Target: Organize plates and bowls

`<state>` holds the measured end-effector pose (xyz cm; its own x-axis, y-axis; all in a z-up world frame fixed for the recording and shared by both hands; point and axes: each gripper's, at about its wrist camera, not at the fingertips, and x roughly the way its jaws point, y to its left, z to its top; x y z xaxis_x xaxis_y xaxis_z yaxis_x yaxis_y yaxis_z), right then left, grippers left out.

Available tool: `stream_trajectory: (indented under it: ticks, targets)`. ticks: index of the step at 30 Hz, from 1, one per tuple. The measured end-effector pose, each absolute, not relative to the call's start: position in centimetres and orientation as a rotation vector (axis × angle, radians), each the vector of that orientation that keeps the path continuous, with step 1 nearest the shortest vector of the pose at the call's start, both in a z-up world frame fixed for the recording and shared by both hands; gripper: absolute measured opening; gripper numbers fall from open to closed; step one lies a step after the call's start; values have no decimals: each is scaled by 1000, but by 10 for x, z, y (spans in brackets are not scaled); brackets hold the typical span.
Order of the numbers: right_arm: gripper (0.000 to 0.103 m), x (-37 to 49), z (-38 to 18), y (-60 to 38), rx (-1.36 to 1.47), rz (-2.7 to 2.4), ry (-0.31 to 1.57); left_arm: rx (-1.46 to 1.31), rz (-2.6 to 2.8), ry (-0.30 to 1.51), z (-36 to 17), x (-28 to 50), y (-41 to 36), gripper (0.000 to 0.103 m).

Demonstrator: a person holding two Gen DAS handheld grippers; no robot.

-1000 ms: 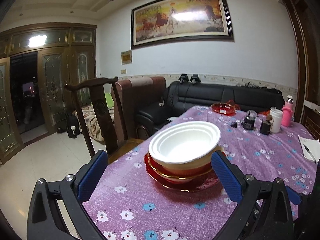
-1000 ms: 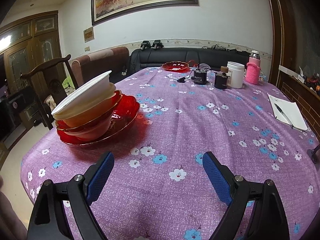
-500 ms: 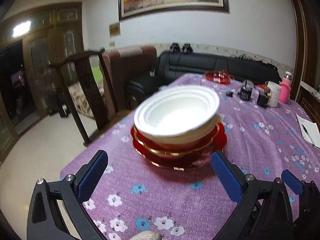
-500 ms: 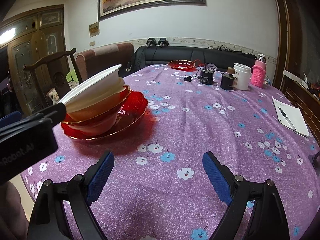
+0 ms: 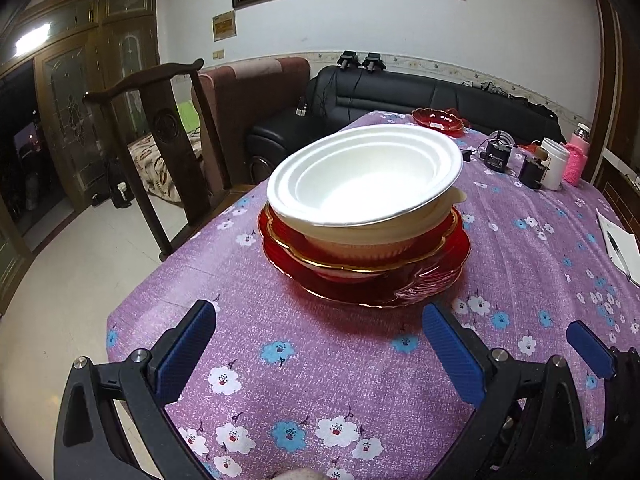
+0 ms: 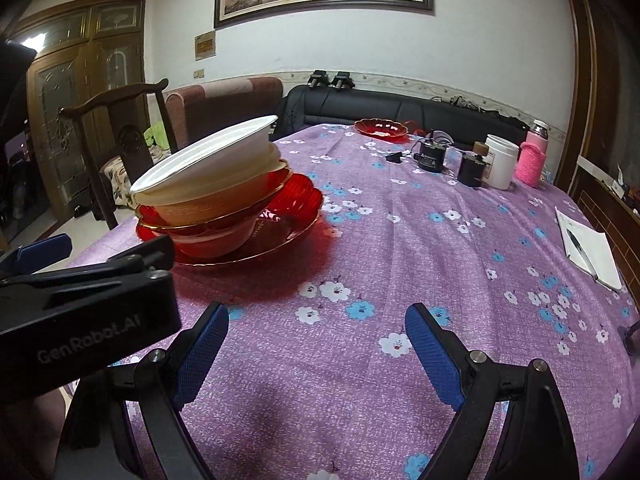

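Bowls [image 5: 364, 184], white over cream, sit tilted in a red plate [image 5: 436, 276] on my counter [image 5: 320, 360], just beyond my left tool [image 5: 320, 356], pads apart, nothing between. Right view: same stack up left of my right tool [image 6: 316, 354], also spread wide and empty.
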<state>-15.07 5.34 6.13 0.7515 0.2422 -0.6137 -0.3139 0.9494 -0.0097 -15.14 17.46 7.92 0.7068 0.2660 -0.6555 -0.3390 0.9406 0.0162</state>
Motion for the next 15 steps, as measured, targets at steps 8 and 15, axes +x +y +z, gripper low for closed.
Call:
stream_trajectory:
  ticks: [8,15]
  targets:
    - [93,-150,60,59,-127,316,662,-128,336,727,76,-149,182,103]
    - [93,-150,60,63,-127,328,668,-120,354,736,73,-150,183,103]
